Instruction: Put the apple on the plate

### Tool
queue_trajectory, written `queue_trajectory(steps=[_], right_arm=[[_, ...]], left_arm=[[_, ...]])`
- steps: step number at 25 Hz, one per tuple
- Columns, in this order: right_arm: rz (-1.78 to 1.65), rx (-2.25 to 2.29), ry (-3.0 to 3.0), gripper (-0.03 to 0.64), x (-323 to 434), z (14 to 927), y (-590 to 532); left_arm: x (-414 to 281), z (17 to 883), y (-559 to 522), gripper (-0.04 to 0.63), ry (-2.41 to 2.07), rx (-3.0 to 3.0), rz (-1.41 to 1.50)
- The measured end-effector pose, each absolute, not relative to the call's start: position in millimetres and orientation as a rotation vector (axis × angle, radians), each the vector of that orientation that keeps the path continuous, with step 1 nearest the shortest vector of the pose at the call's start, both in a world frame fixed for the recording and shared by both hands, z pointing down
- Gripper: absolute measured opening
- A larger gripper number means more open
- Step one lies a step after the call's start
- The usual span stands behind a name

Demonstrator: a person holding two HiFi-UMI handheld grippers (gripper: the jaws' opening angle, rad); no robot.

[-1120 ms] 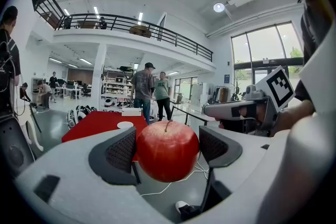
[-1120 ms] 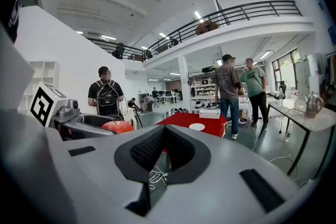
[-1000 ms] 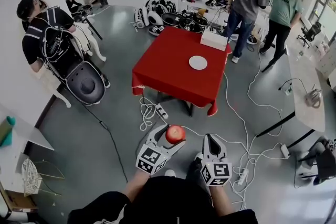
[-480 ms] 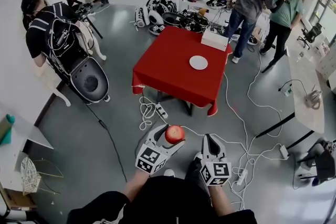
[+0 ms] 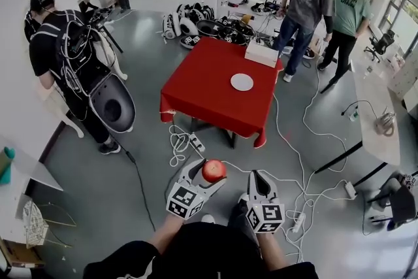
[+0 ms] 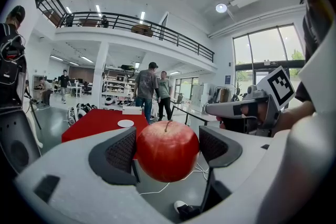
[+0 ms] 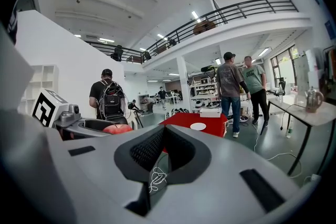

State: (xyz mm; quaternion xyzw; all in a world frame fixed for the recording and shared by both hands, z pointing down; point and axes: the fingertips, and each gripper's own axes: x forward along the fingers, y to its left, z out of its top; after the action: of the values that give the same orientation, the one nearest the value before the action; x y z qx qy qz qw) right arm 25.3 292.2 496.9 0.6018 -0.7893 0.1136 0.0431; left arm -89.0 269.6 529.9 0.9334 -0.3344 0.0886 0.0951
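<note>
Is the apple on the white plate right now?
No, the apple is held in the left gripper, away from the plate on the red table.

Cannot see the underside of the apple [image 5: 213, 170], sunk between the jaws of the left gripper [image 5: 211, 173], nor most of the legs under the red-draped table [image 5: 209, 85]. Cannot identify the teal object [image 5: 5, 165] cut off at the head view's left edge, nor make out any detail on the small white box [image 5: 261, 53] on the table

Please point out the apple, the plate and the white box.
apple [image 6: 168, 150], left gripper view, middle of its red skin
plate [image 5: 241, 82], head view, its bare centre
white box [image 5: 262, 53], head view, its top face
</note>
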Motion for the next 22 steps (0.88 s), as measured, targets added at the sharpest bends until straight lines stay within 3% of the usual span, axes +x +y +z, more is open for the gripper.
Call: queue_trajectory(steps=[22], right_arm=[[0.365, 1.822, -2.373, 0.011, 17.1, 493.1, 277.9]], left_arm=[[-95.8, 522.0, 241.5, 0.377, -0.986, 2.757, 0.216]])
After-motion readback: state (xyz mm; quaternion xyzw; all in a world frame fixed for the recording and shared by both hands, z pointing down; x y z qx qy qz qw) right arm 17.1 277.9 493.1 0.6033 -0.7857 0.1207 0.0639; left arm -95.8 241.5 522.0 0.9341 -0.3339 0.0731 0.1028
